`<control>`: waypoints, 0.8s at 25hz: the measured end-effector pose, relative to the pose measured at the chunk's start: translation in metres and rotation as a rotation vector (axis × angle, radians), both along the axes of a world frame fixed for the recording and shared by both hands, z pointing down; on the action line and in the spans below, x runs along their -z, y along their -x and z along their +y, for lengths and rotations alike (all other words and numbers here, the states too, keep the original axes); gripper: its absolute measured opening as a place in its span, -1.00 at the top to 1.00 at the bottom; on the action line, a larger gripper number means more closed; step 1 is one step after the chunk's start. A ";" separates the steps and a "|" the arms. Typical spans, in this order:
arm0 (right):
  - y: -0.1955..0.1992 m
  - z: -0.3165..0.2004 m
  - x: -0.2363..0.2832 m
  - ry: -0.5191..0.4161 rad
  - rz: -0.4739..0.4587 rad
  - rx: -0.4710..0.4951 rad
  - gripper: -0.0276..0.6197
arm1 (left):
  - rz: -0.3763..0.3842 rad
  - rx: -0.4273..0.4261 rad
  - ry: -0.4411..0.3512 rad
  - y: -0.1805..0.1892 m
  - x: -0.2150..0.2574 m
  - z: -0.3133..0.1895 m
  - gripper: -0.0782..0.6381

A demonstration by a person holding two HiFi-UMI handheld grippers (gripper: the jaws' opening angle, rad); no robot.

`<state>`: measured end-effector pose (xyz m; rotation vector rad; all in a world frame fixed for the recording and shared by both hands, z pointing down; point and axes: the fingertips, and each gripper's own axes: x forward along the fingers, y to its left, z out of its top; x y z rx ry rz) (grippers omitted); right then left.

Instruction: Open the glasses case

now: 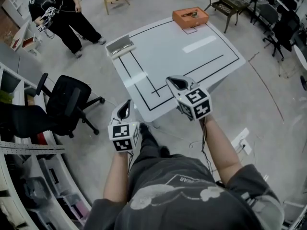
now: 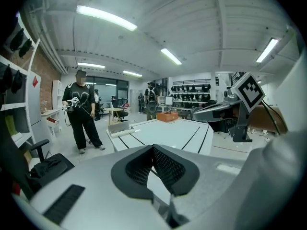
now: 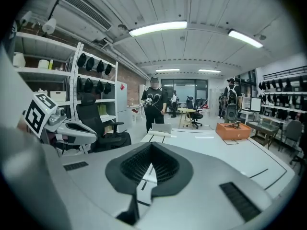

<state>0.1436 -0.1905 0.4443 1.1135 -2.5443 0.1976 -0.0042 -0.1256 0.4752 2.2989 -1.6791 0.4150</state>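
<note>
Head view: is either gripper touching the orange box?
No: the orange box sits at the table's far corner, while the left gripper and right gripper are at the near corner, apart from it.

The head view looks steeply down from above the person onto the white table [image 1: 182, 56], far below. Each gripper view sits close behind its own jaws and faces almost level across that table from its near corner. The left gripper [image 1: 125, 108] view catches the right gripper [image 1: 178, 84] at its right edge, and the reverse. All three share the table, the orange box [image 1: 190, 17] and the standing person [image 1: 57, 13]
</note>
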 end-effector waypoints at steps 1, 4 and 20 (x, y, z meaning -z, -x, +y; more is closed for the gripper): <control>-0.004 0.007 0.002 -0.004 -0.008 -0.003 0.92 | 0.005 0.003 -0.005 -0.002 0.003 0.007 0.78; -0.015 0.021 0.008 -0.023 -0.025 -0.013 0.92 | 0.014 0.005 -0.014 -0.007 0.009 0.022 0.78; -0.031 0.051 0.002 0.012 -0.037 -0.037 0.92 | 0.035 -0.068 -0.013 -0.021 0.016 0.026 0.78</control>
